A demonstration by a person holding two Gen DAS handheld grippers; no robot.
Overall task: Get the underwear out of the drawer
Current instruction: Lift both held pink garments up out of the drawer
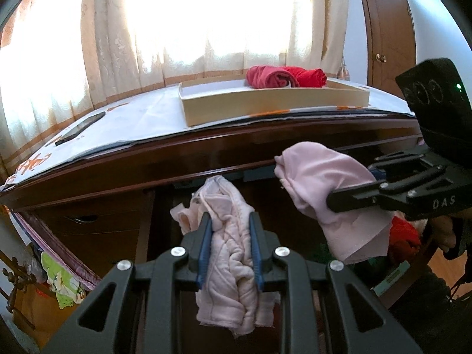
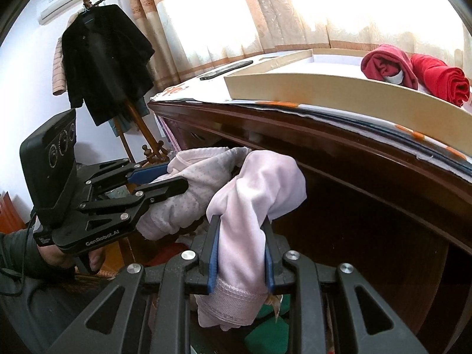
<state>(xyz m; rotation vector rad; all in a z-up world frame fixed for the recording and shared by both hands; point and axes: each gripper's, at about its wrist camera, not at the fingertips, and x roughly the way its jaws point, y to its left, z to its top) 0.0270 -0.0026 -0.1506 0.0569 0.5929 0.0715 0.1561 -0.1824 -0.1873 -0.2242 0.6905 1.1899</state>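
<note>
My left gripper [image 1: 230, 221] is shut on a crumpled pale pink dotted underwear [image 1: 227, 253], which hangs down between its blue pads in front of the dark wooden dresser [image 1: 206, 150]. My right gripper [image 2: 241, 222] is shut on a smoother light pink underwear [image 2: 259, 194] that drapes over its fingertips. The two grippers hang side by side above the open drawer, the garments nearly touching. In the left wrist view the right gripper [image 1: 348, 191] comes in from the right with its pink piece [image 1: 321, 183]. In the right wrist view the left gripper [image 2: 177, 175] comes in from the left with its dotted piece [image 2: 191, 188].
A shallow beige tray [image 1: 265, 106] on the dresser top holds two rolled red garments [image 1: 286, 78]. A dark phone [image 1: 79, 128] lies on the top's left part. Red clothes [image 1: 404, 233] and green clothes [image 2: 265, 333] lie in the drawer below. A black coat [image 2: 103, 59] hangs on a stand at the left.
</note>
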